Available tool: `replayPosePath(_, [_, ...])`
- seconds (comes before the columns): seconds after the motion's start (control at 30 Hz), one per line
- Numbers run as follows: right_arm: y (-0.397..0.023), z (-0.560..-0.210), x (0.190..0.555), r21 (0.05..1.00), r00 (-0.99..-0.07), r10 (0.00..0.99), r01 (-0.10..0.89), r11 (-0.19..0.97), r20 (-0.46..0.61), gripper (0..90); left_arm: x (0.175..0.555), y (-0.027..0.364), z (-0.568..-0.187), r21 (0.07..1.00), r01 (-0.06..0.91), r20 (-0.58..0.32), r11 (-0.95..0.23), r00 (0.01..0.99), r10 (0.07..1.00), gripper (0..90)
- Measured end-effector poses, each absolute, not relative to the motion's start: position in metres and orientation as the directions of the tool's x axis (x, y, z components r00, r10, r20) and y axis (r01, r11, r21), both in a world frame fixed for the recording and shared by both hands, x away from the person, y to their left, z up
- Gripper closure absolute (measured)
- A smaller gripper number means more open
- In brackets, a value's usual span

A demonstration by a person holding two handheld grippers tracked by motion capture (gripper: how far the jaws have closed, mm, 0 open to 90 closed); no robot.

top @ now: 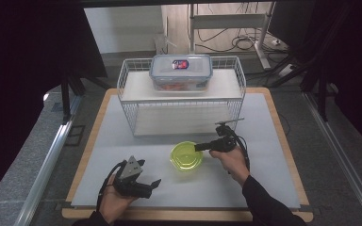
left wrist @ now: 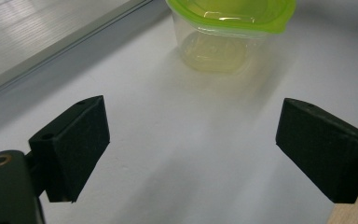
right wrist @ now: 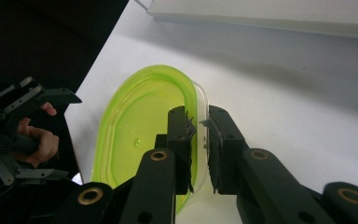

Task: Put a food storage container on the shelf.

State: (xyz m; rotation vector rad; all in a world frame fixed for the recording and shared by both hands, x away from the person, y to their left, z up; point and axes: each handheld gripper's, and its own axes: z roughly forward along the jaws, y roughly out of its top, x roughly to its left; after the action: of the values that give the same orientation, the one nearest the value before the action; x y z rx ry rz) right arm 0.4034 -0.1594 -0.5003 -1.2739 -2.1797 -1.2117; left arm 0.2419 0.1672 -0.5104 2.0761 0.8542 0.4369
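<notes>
A small clear container with a lime-green lid (top: 186, 157) stands on the white table mat, in front of the wire rack. My right gripper (top: 199, 147) comes at it from the right. In the right gripper view the jaws (right wrist: 200, 123) pinch the container's (right wrist: 140, 130) near rim, one pad on the green lid and one on the clear wall outside. My left gripper (top: 156, 182) rests low at the front left, jaws wide apart. The left gripper view has nothing between its jaws (left wrist: 193, 144), with the container (left wrist: 223, 28) farther ahead.
A white wire rack (top: 181, 101) stands at the back middle of the table. On its shelf sits a clear storage box with a blue-grey clip lid (top: 181, 70). The mat (top: 264, 141) ends at a wooden table edge near the person.
</notes>
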Motion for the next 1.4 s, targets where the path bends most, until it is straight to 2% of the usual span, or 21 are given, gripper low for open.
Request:
replayPosePath(0.13, [-0.163,-0.503,0.404,0.484,-0.518,0.519,0.849,0.212,0.68,80.9,0.242,0.168,-0.511,0.803,0.419,0.004,-0.423,0.707,0.707,9.5])
replayPosePath(0.33, [-0.166,-0.496,0.398,0.521,-0.545,0.526,0.827,0.211,0.653,81.2,0.243,0.168,-0.511,0.805,0.421,0.001,-0.417,0.704,0.711,9.5])
replayPosePath(0.7, [-0.179,-0.467,0.392,0.554,-0.553,0.499,0.816,0.163,0.667,81.2,0.244,0.171,-0.51,0.808,0.436,-0.024,-0.396,0.696,0.718,8.9])
replayPosePath(0.9, [-0.183,-0.444,0.391,0.566,-0.557,0.483,0.812,0.145,0.676,81.2,0.244,0.172,-0.51,0.807,0.443,-0.033,-0.391,0.694,0.719,5.3])
replayPosePath(1.4, [-0.184,-0.369,0.396,0.607,-0.581,0.433,0.789,0.094,0.689,81.2,0.245,0.171,-0.511,0.797,0.448,-0.026,-0.406,0.696,0.717,4.8])
